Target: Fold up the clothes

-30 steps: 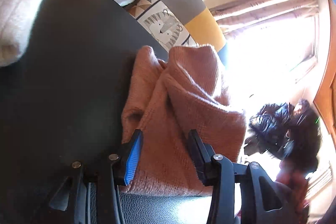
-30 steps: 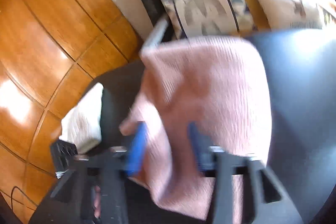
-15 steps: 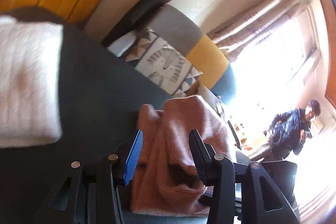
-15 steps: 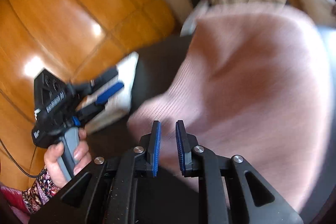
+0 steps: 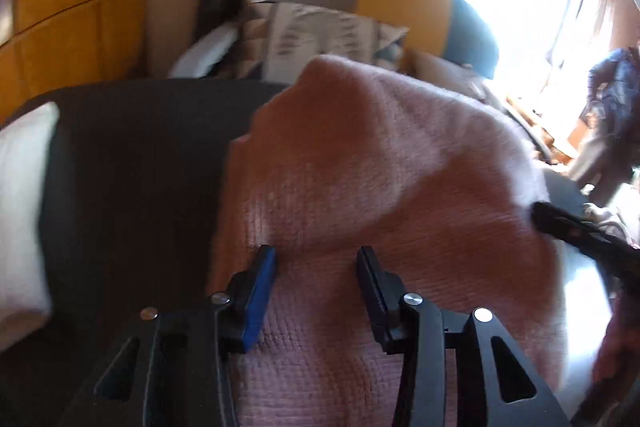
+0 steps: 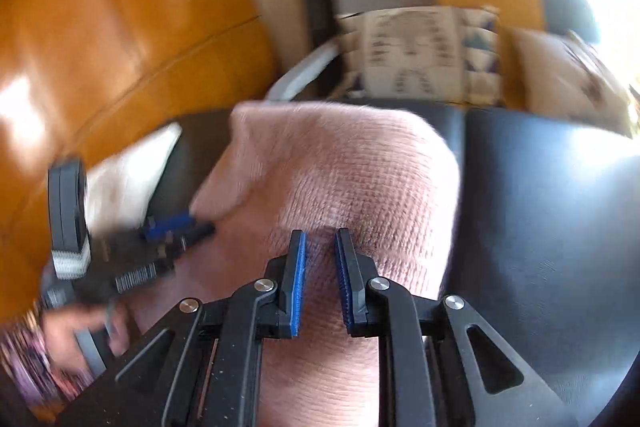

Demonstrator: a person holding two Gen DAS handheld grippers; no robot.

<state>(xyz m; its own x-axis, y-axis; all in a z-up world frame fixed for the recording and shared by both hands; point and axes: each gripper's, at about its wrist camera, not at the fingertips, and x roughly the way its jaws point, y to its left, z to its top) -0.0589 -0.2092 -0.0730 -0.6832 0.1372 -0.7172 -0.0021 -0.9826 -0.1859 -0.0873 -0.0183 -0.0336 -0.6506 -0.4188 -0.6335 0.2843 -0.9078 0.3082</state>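
On the dark worktop (image 6: 560, 227), both hand-held grippers are hovering over the folded pink sweater (image 6: 340, 179), left (image 5: 316, 267) released wide, right (image 6: 320, 251) narrowly parted, seemingly smoothing it.

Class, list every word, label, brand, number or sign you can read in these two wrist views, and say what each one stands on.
None can be read.
Patterned cushion: printed marks, too blurred to tell if they are text.
Left gripper: pale striped label on its body, too blurred to read.
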